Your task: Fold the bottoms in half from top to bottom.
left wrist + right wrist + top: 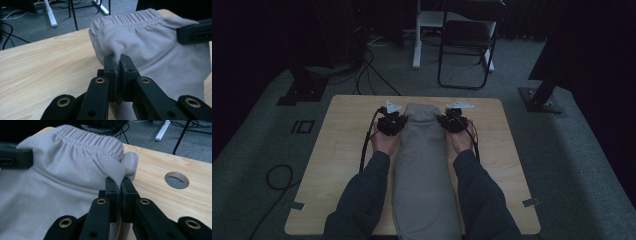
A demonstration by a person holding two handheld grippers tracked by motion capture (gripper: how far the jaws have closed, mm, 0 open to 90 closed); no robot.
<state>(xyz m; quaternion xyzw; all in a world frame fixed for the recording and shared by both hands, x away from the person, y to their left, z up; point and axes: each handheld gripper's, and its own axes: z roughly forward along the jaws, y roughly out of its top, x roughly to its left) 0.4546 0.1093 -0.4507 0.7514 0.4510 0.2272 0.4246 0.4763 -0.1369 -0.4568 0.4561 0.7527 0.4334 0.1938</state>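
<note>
beyond the far edge of my wooden table (342,150) i see a black folding chair (466,47), a white post (417,35) and floor cables (372,70).

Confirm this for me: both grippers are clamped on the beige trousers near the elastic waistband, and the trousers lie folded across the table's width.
Not quite. Both the left gripper and right gripper do pinch the beige trousers near the elastic waistband. But the high view shows the trousers lying lengthwise, from the far side of the table toward the person, not across its width.

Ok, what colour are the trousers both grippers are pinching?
The trousers are a plain light beige-grey with no pattern, clearest in the left gripper view.
</note>
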